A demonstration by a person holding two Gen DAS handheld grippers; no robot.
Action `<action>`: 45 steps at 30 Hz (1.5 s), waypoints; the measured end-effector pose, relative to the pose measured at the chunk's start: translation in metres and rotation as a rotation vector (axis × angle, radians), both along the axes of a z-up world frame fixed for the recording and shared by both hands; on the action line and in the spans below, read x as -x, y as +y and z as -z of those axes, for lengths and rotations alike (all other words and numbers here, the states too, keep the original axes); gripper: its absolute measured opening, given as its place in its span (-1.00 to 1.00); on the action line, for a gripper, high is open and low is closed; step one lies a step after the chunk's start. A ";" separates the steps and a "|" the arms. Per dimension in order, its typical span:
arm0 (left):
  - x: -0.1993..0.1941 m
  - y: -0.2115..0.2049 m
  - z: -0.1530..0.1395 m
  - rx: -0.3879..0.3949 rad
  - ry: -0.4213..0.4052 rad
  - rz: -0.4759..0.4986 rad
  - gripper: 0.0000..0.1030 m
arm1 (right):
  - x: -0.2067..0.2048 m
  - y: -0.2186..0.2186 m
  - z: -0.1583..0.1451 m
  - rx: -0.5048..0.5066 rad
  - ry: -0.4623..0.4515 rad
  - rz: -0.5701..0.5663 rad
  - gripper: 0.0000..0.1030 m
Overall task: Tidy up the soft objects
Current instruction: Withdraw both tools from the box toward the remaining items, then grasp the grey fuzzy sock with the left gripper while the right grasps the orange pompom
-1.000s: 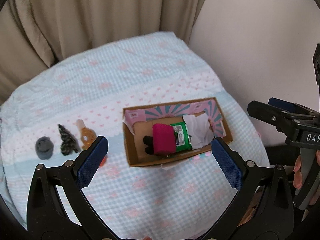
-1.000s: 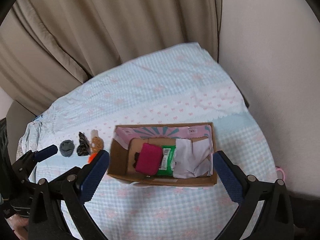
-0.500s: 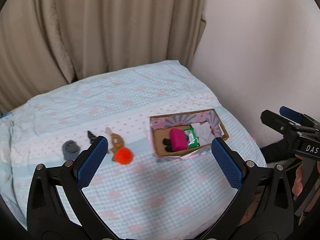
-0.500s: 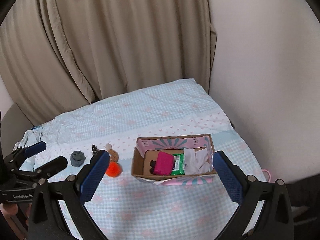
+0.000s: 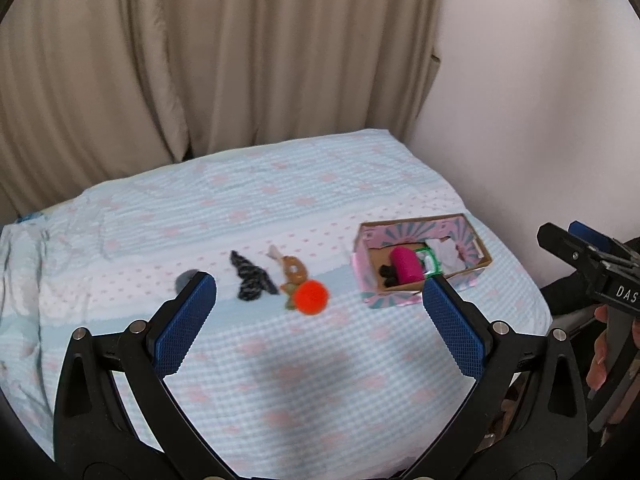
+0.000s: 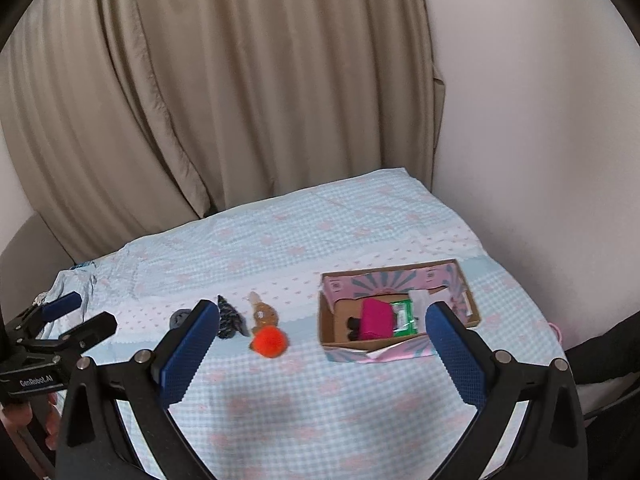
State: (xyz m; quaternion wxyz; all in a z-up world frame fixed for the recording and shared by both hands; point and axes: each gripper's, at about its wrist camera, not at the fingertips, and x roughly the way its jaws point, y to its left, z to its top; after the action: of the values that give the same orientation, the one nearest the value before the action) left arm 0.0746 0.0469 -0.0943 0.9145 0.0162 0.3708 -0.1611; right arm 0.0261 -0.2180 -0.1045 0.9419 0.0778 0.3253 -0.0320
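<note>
orange pom-pom [image 5: 311, 297] on the bedspread [image 5: 280, 208], beyond and between both empty, wide-spread tools

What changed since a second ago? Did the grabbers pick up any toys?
No. Both the left gripper and the right gripper pulled up and back from the bed, staying open and empty. The box and the orange pom-pom lie where they were.
</note>
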 end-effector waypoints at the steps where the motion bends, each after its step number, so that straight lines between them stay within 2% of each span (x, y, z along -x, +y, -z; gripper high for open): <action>1: -0.003 0.011 0.002 -0.005 0.003 -0.004 1.00 | -0.002 0.008 0.003 -0.003 0.006 0.002 1.00; 7: -0.034 0.063 0.025 -0.046 0.015 -0.004 1.00 | -0.030 0.055 0.036 -0.067 0.055 0.018 1.00; 12: -0.073 0.098 0.061 -0.071 0.026 -0.010 1.00 | -0.063 0.089 0.073 -0.091 0.084 0.032 1.00; 15: -0.099 0.119 0.091 -0.063 0.035 -0.041 1.00 | -0.085 0.102 0.100 -0.118 0.105 0.030 1.00; 22: -0.165 0.153 0.192 -0.044 0.103 -0.103 1.00 | -0.137 0.132 0.178 -0.087 0.169 -0.005 1.00; 31: -0.224 0.160 0.304 -0.008 0.165 -0.108 1.00 | -0.195 0.141 0.289 -0.052 0.283 -0.001 0.99; 36: -0.249 0.152 0.354 -0.050 0.172 -0.089 0.99 | -0.217 0.139 0.334 -0.007 0.313 -0.020 0.90; 39: -0.257 0.151 0.369 -0.058 0.174 -0.097 0.97 | -0.226 0.138 0.352 0.003 0.318 -0.033 0.89; 42: -0.264 0.149 0.379 -0.090 0.158 -0.114 0.80 | -0.233 0.135 0.365 0.003 0.318 -0.040 0.71; 44: -0.269 0.150 0.383 -0.111 0.156 -0.127 0.62 | -0.238 0.135 0.374 -0.003 0.325 -0.043 0.60; 45: -0.271 0.152 0.384 -0.106 0.161 -0.130 0.59 | -0.241 0.134 0.377 -0.008 0.329 -0.044 0.48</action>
State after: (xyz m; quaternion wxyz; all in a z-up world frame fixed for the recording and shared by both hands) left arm 0.3457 0.1987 -0.4788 0.8880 0.0276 0.4515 -0.0825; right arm 0.2668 -0.0839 -0.4816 0.8760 0.0681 0.4769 -0.0223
